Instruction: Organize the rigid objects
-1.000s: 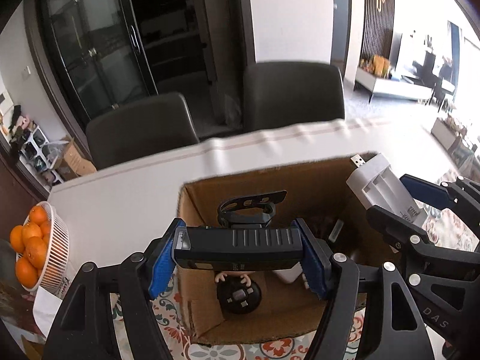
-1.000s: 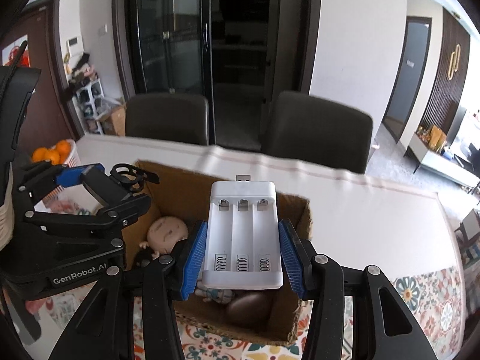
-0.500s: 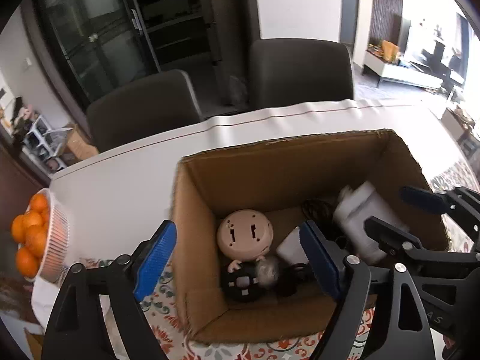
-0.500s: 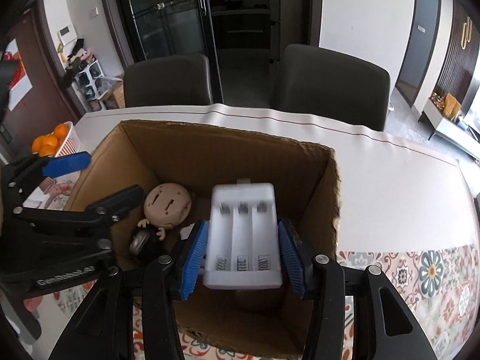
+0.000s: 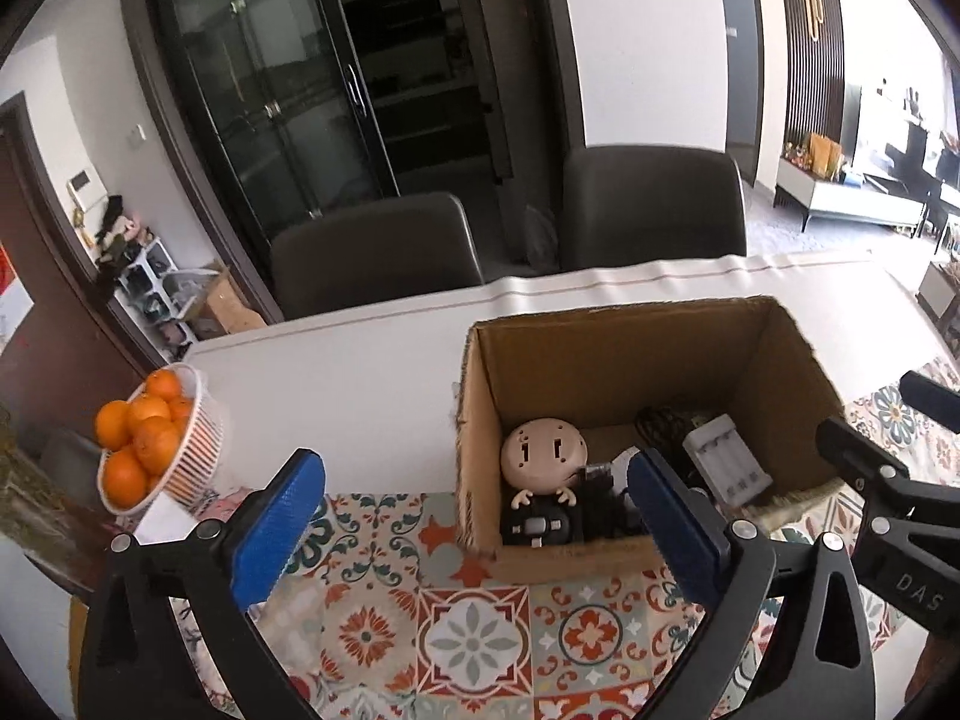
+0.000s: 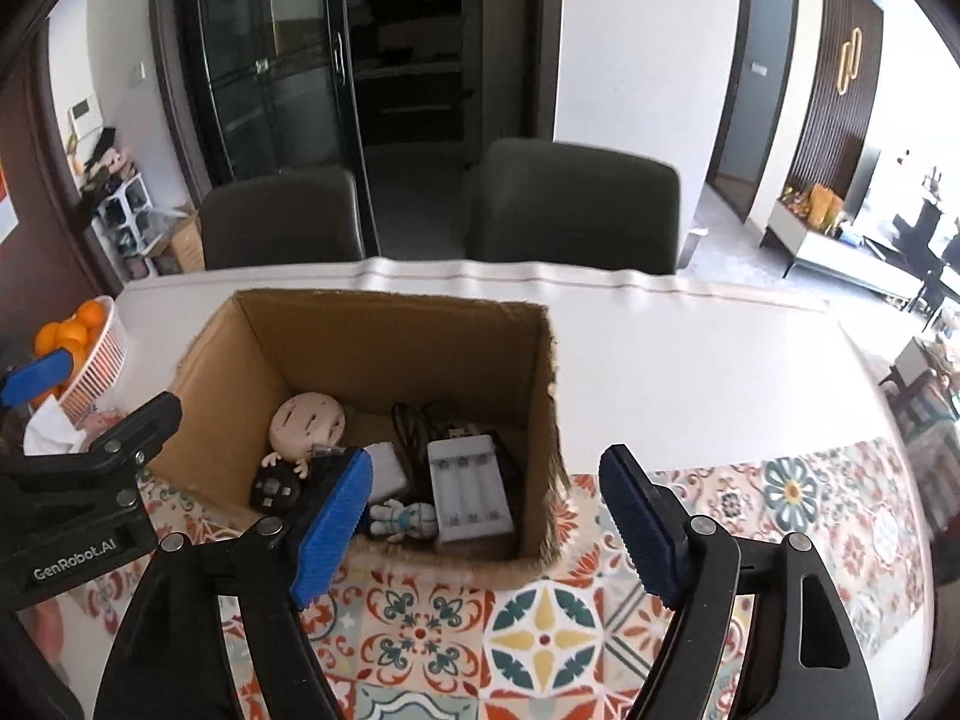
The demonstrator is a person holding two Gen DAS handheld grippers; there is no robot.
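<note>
Resting in box [image 6: 252,360], charger [image 6: 471,495], jaws apart

2 dark chairs [image 5: 651,204] behind white table [image 5: 372,372], glass cabinet [image 5: 270,108], bright daylight.

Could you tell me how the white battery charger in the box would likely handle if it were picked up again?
The white battery charger looks like hollow moulded plastic with empty slots, so probably stiff and light. Its flat back suggests it won't roll. Its smooth sides might slip.

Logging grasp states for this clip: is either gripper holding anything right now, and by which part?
Nothing is held. The left gripper and right gripper are both open; the battery charger lies in the cardboard box.
</note>
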